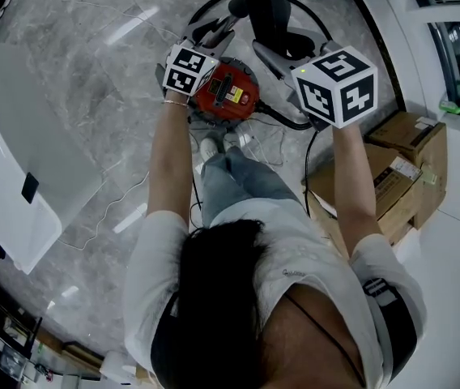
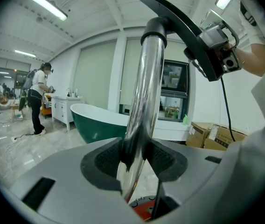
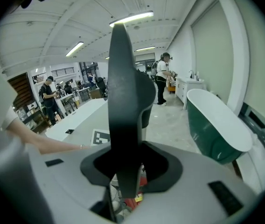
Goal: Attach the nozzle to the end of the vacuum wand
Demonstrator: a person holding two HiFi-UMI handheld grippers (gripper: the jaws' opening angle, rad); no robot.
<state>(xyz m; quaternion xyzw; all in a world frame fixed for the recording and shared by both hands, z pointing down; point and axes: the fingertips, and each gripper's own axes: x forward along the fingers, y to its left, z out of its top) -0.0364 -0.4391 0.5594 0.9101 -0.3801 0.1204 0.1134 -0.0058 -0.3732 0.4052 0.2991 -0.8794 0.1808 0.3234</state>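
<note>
The person wears a white short-sleeved T-shirt (image 1: 295, 270), light blue jeans (image 1: 230, 181) and white shoes (image 1: 209, 147), with a thin bracelet (image 1: 175, 101) at the left wrist and black straps (image 1: 384, 294) over the right shoulder. The left tongs (image 2: 135, 157) and right tongs (image 3: 125, 167) have grey shells with dark textured pads (image 2: 107, 160). Each carries 1 white cube (image 1: 337, 85) with black square markers.

Ceiling strip lights (image 3: 131, 17) light your scene brightly. Note glare streaks on the marble floor (image 1: 129, 27), upper left of the head view. Both gripper views bend and darken at their corners.
</note>
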